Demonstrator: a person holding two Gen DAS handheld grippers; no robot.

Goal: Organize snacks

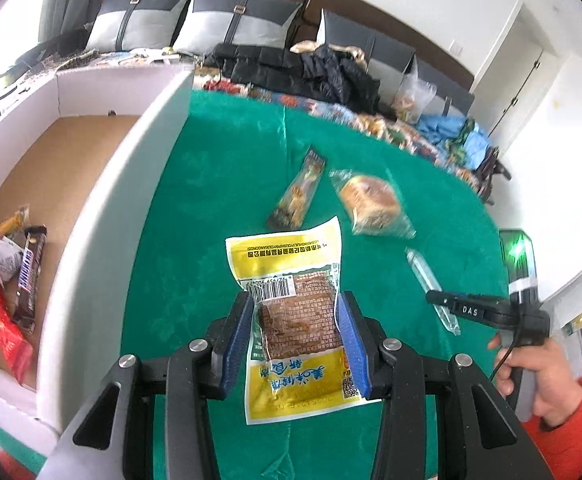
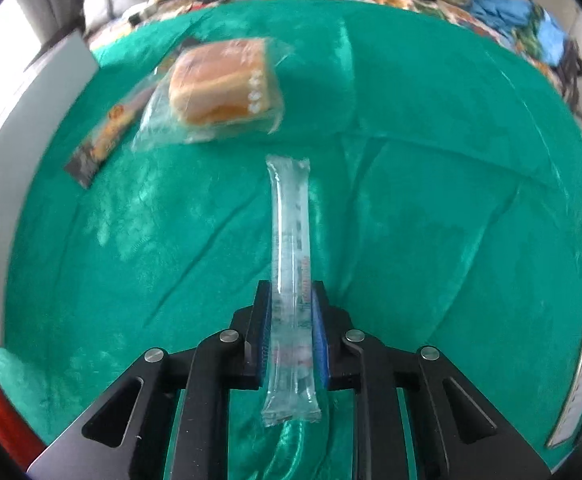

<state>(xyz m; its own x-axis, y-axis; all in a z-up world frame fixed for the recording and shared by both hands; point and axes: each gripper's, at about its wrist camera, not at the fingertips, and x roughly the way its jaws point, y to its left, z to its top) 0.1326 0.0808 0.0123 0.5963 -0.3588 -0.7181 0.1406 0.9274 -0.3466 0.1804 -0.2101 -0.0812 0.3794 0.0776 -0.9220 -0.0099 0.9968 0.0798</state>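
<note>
Box [image 1: 91, 184]: white walls, cardboard floor, far left; candy bars [image 1: 29, 276] lay inside.
Left gripper [image 1: 297, 336]: blue pads pinched yellow snack pouch [image 1: 291, 296] by both edges, above green cloth [image 1: 219, 168].
Cloth centre: dark stick pack [image 1: 299, 190] beside wrapped bun [image 1: 371, 204].
Right gripper [image 2: 291, 340]: pads closed on clear tube sachet [image 2: 291, 248], near bun, right of pouch.

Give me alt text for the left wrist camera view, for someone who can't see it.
The left gripper is closed on a yellow snack packet above a green cloth. Beyond lie a dark snack stick and wrapped bread; a white box with candy bars sits left.
</note>
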